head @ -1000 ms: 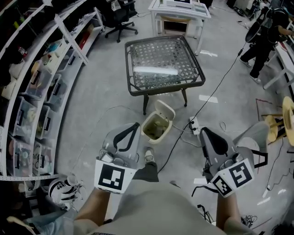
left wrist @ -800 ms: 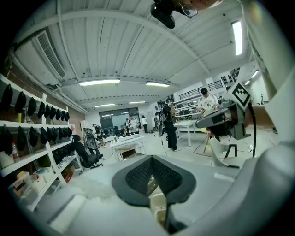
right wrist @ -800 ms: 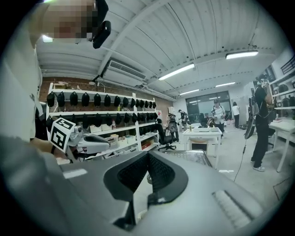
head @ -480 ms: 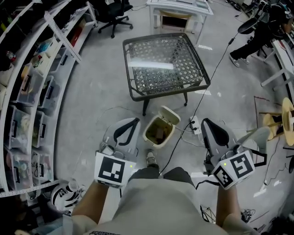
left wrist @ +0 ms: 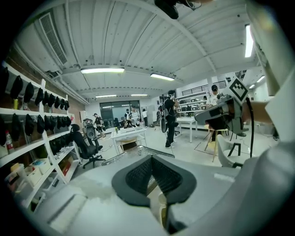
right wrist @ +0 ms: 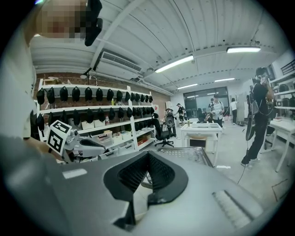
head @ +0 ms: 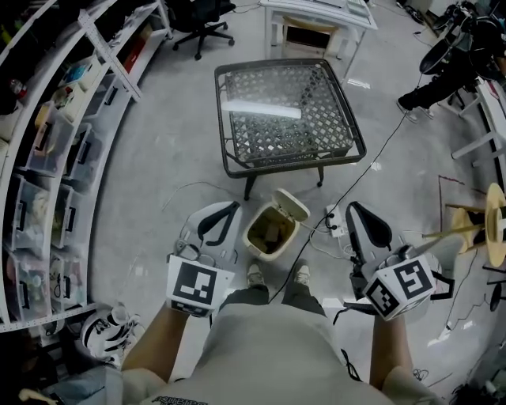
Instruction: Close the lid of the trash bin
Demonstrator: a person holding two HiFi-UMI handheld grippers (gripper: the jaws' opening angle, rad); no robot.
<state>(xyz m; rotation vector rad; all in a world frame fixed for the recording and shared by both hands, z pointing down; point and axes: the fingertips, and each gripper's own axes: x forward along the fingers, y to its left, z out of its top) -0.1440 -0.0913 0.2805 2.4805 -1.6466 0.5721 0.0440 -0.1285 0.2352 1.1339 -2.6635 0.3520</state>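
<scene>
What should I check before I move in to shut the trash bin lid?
1. The lid is open, standing at the far edge of the trash bin: ok.
2. The left tool is shut and empty: ok.
3. The right tool is shut and empty: ok.
4. A tool touches the lid: not ok, both are apart from it, one on each side of the bin.
5. The cable lies clear of the bin: cannot tell, it runs close past the bin's right side.

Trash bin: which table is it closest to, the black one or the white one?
The black-framed glass-topped table. The trash bin, lid up, stands on the floor just in front of its near legs. The white table is farther off, beyond the black one.
</scene>
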